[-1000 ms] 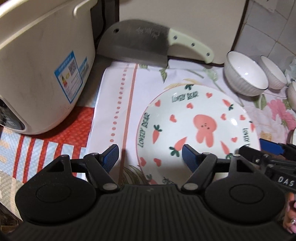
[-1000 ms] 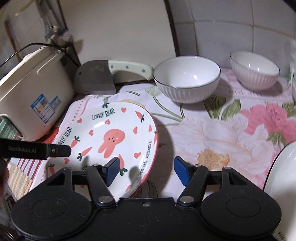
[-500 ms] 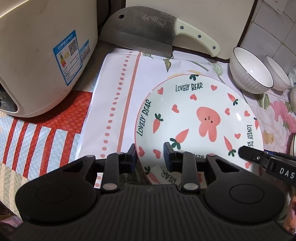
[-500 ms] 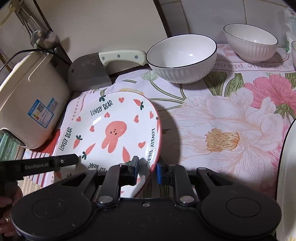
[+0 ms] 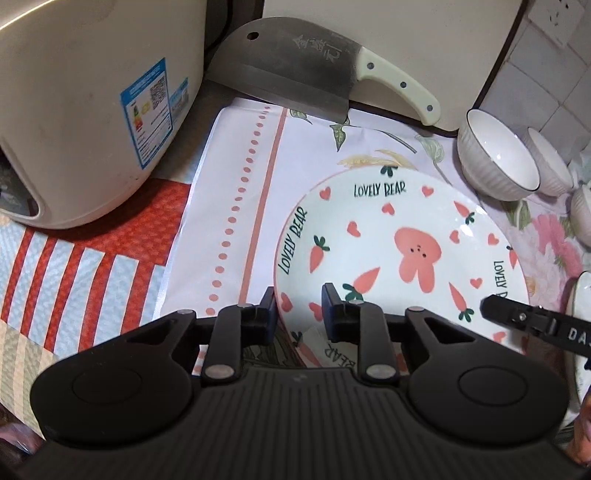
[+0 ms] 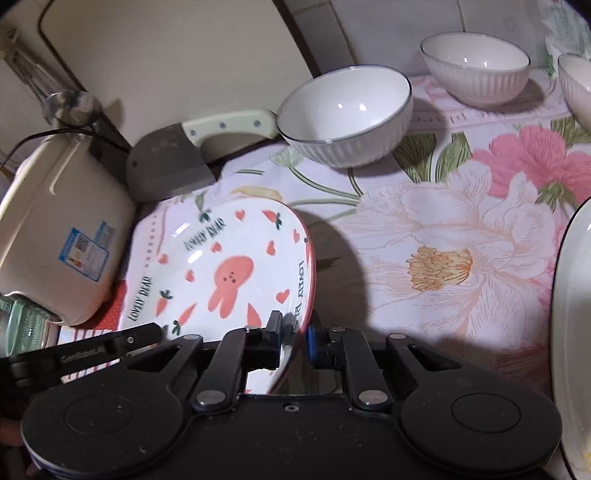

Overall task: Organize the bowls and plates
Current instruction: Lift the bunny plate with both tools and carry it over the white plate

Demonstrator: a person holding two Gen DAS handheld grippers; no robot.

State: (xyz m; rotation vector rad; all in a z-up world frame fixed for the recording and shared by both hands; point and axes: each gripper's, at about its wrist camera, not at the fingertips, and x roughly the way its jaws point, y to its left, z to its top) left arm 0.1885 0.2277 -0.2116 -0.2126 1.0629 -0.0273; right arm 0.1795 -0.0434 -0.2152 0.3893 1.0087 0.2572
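A white plate [image 5: 402, 236] printed with a pink rabbit, carrots and "LOVELY BEAR" lies on the flowered cloth. My left gripper [image 5: 298, 308] straddles its near left rim, one finger outside and one inside; its jaws are closing and press on the rim. My right gripper [image 6: 295, 332] is shut on the near right rim of the plate [image 6: 221, 266], whose right edge stands tilted up off the cloth. White ribbed bowls [image 6: 347, 114] [image 6: 476, 66] sit behind it.
A cleaver [image 5: 295, 70] leans on a cream cutting board [image 5: 388, 33] at the back. A beige rice cooker [image 5: 85, 110] stands at the left. A third bowl [image 6: 576, 85] and a large white plate [image 6: 569, 332] sit at the right edge.
Both grippers went from wide open to closed on the rabbit plate's rim, left side and right side. The plate's right edge has tipped upward.
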